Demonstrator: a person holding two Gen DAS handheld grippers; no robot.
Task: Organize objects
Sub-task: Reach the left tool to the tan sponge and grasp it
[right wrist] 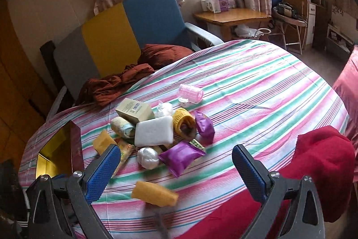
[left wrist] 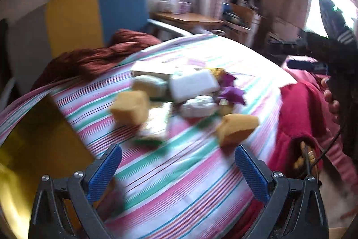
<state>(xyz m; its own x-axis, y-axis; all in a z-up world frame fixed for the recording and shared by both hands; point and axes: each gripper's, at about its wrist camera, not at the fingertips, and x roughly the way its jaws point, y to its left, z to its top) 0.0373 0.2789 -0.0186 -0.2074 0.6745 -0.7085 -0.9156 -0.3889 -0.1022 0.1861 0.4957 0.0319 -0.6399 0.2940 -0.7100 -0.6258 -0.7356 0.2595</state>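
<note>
A heap of small objects lies on the striped bedsheet [right wrist: 257,86]: a white sponge [right wrist: 154,131], a beige carton [right wrist: 134,110], purple packets [right wrist: 181,155], a yellow knit roll [right wrist: 183,121], a pink hair roller [right wrist: 191,93], a silver ball [right wrist: 147,157] and orange sponges [right wrist: 154,194]. My right gripper [right wrist: 175,162] hangs open above the near side of the heap, nothing between its blue pads. The left wrist view is blurred; there my left gripper [left wrist: 177,162] is open over the sheet, short of an orange sponge [left wrist: 131,106], the white sponge [left wrist: 193,84] and another orange sponge [left wrist: 237,129].
A dark red box with a gold inside [right wrist: 60,149] stands open at the left of the heap. A red garment [right wrist: 322,162] lies at the right edge. A rust blanket [right wrist: 125,82], a blue and yellow armchair [right wrist: 134,24] and a wooden side table [right wrist: 232,17] are beyond the bed.
</note>
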